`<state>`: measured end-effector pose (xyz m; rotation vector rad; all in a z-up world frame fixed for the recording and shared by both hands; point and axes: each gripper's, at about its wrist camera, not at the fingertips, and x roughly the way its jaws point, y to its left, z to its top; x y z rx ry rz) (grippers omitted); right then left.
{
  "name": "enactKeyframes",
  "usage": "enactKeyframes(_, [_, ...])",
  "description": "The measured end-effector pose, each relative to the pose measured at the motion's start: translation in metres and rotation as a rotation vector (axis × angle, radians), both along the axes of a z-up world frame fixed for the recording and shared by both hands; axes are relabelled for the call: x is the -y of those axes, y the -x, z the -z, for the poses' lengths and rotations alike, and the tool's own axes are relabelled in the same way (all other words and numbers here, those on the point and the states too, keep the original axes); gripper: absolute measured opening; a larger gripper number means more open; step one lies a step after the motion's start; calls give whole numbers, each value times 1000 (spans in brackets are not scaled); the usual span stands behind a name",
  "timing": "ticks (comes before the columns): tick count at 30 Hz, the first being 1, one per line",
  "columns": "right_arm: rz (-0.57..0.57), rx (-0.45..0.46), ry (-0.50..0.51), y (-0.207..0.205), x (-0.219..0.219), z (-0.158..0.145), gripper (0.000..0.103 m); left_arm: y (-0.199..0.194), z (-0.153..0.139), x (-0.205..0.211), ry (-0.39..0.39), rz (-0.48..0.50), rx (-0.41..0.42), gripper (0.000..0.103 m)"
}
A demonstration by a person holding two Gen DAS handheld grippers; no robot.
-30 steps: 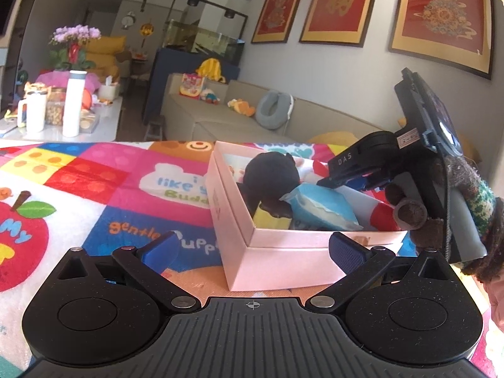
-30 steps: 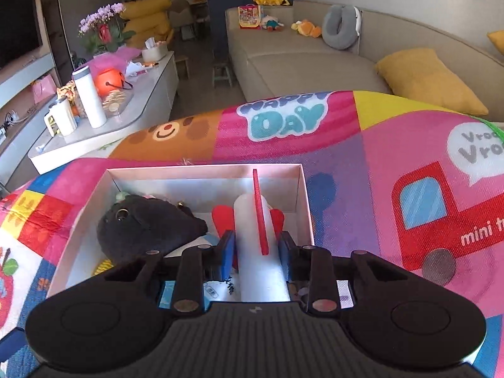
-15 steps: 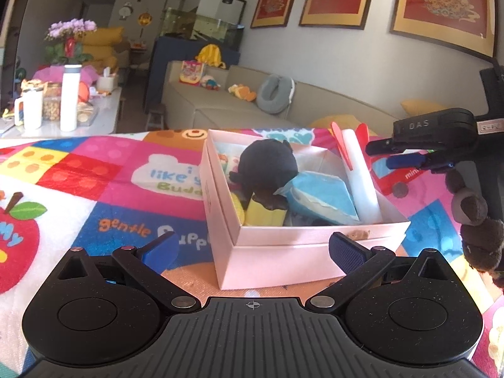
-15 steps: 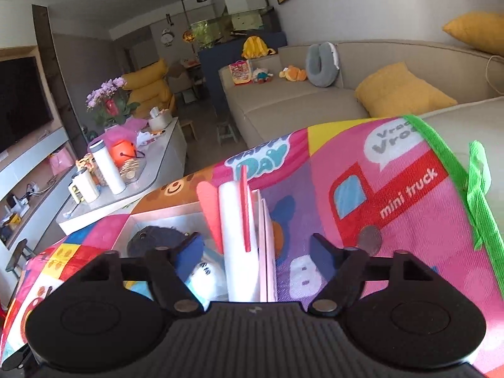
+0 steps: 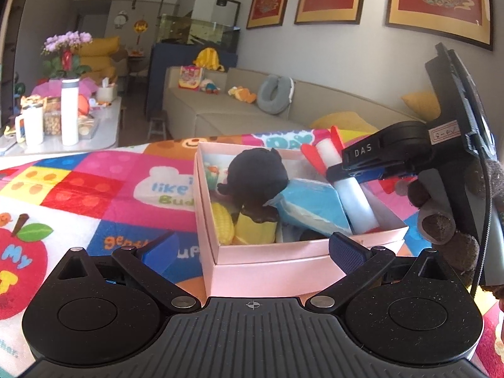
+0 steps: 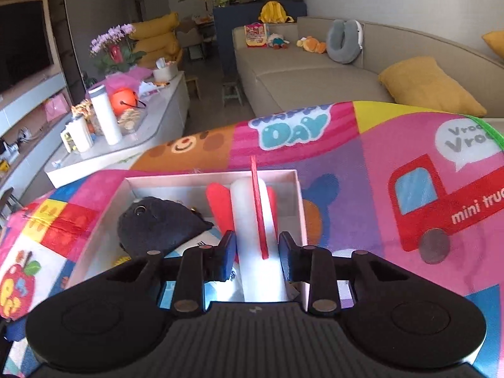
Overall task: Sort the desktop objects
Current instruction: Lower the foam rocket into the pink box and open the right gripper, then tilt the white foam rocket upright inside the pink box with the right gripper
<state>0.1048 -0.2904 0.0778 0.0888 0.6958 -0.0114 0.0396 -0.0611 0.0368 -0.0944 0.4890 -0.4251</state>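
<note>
A pink box stands on the colourful mat and holds a black plush toy, a blue packet, yellow toys and a white rocket with red fins. My right gripper is shut on the white rocket and holds it slanted over the box's right side; it shows from the side in the left wrist view. My left gripper is open and empty in front of the box's near wall.
The patterned mat covers the table around the box. Behind it are a beige sofa with cushions and a white sideboard with bottles and jars.
My right gripper was open and drawn back from the rocket half a second ago; now it is shut on the rocket and low over the box. My left gripper stayed open in place.
</note>
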Motion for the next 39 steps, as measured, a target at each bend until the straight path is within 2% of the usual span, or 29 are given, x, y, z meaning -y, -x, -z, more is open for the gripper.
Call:
enactKeyframes(1, [-20, 31, -13, 8, 3, -3, 35, 1, 0, 1, -1, 5, 2, 103])
enactKeyframes(4, [-12, 100, -91, 28, 19, -10, 77, 0, 1, 6, -8, 20, -6, 103])
enactKeyframes(5, [4, 110, -113, 30, 25, -12, 84, -1, 1, 8, -10, 25, -8, 103])
enactKeyframes(6, [10, 104, -138, 29, 31, -12, 87, -1, 1, 10, -10, 31, -8, 103])
enactKeyframes(8, [4, 67, -217, 24, 44, -8, 99, 0, 1, 12, -6, 43, -6, 103])
enactKeyframes(9, [-6, 44, -271, 20, 49, -5, 100, 0, 1, 12, -2, 48, -5, 103])
enactKeyframes(11, [-63, -14, -401, 13, 57, 2, 101, 0, 1, 11, 6, 52, -6, 103])
enactKeyframes(13, [-114, -41, -486, 9, 56, 5, 102, 0, 2, 10, 11, 52, -7, 103])
enactKeyframes(17, [-121, -14, -422, 3, 34, 1, 103, -2, 4, 4, 11, 37, -5, 103])
enactKeyframes(23, [-173, -34, -443, -16, 19, 8, 103, 1, 0, -12, 21, -1, -9, 103])
enactKeyframes(25, [-169, 5, -390, -11, 17, 1, 99, 6, -2, -16, -10, -52, 5, 103])
enactKeyframes(28, [-135, 85, -240, 5, 9, -15, 96, 11, 0, -22, -65, -156, 2, 103])
enactKeyframes(32, [-123, 39, -44, 5, -18, -10, 89, 10, 3, -37, -41, -211, -71, 103])
enactKeyframes(35, [-129, 7, 9, 4, -38, 6, 80, 13, 4, -45, -52, -228, -102, 103])
enactKeyframes(37, [-128, 87, 88, 15, -51, 4, 76, 18, 4, -49, -62, -240, -101, 103])
enactKeyframes(39, [-138, 159, 119, 28, -58, -3, 73, 20, 5, -52, -57, -241, -105, 103])
